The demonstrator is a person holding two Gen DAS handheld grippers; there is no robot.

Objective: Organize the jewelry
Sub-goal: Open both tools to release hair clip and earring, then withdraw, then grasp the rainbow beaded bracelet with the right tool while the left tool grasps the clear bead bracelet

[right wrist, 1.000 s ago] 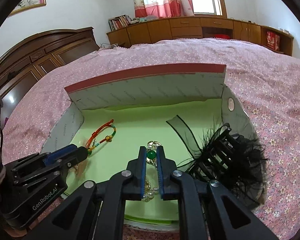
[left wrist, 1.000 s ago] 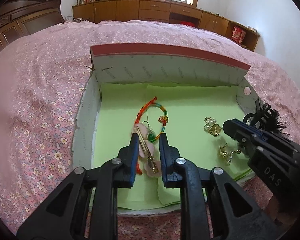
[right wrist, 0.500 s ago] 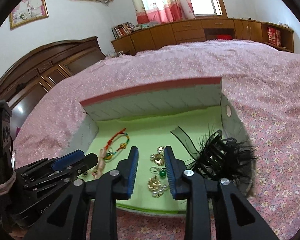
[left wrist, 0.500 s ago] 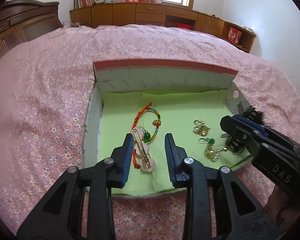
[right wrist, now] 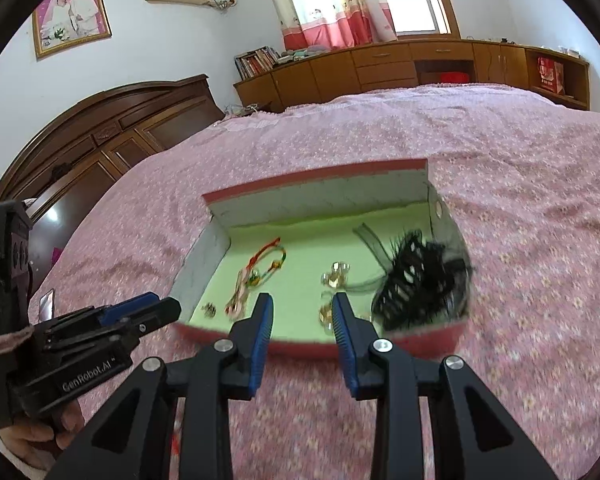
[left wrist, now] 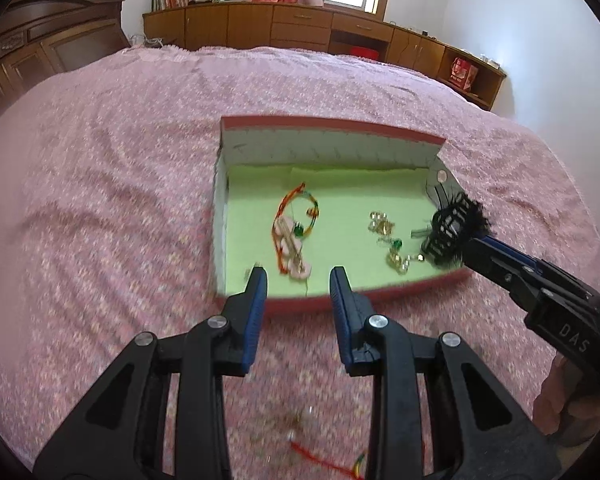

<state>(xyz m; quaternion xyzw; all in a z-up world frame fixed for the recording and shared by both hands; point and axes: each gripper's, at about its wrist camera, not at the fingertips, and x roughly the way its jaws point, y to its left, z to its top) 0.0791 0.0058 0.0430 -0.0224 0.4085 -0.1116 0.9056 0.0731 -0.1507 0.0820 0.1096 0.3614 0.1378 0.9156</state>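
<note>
A red box point(left wrist: 336, 132) with a green lining sits on the pink bed. Inside lie a red-green cord bracelet point(left wrist: 300, 208), a pink hair clip point(left wrist: 292, 248), gold earrings point(left wrist: 396, 244) and a black feathered hair claw point(left wrist: 454, 228). My left gripper point(left wrist: 298, 276) is open and empty, just above the box's near wall. My right gripper point(right wrist: 302, 304) is open and empty, also over the near wall point(right wrist: 320, 346). The same bracelet point(right wrist: 270, 260), earrings point(right wrist: 334, 278) and claw point(right wrist: 420, 280) show in the right wrist view. More jewelry point(left wrist: 320, 456) lies on the bed below my left gripper.
The pink flowered bedspread point(left wrist: 100, 200) surrounds the box. A dark wooden headboard point(right wrist: 100, 128) stands at the far left, and low wooden cabinets point(left wrist: 300, 28) line the far wall.
Both grippers have opened and drawn back out of the box. The left let go of the pink hair clip, the right let go of the green-bead earring; both items now lie in the box.
</note>
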